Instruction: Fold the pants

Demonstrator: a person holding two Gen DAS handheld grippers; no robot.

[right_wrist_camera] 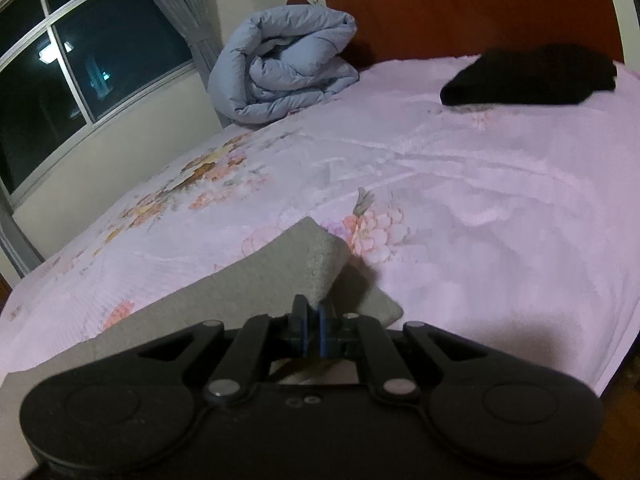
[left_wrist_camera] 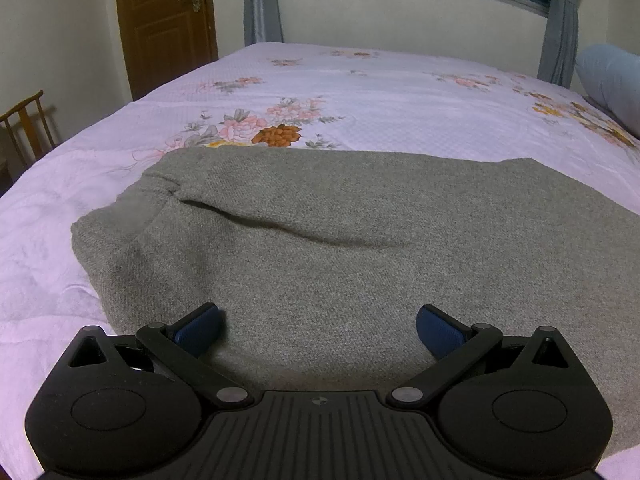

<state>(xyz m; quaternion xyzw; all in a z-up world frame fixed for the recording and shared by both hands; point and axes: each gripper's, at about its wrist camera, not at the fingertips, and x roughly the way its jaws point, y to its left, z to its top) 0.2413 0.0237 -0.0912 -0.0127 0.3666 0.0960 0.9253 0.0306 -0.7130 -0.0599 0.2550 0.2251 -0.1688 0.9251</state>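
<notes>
Grey knit pants (left_wrist_camera: 340, 248) lie spread on the pink floral bedspread (left_wrist_camera: 360, 92), with a crease running across them. My left gripper (left_wrist_camera: 318, 330) is open and empty, its blue pads just above the near part of the fabric. In the right wrist view, my right gripper (right_wrist_camera: 313, 322) is shut on an edge of the grey pants (right_wrist_camera: 280, 272) and lifts a corner of the cloth off the bedspread (right_wrist_camera: 480, 220).
A rolled light-blue duvet (right_wrist_camera: 286, 64) lies at the head of the bed by the window. A black folded garment (right_wrist_camera: 528, 76) sits near the wooden headboard. A wooden door (left_wrist_camera: 166, 24) and a chair (left_wrist_camera: 28, 124) stand beyond the bed's left side.
</notes>
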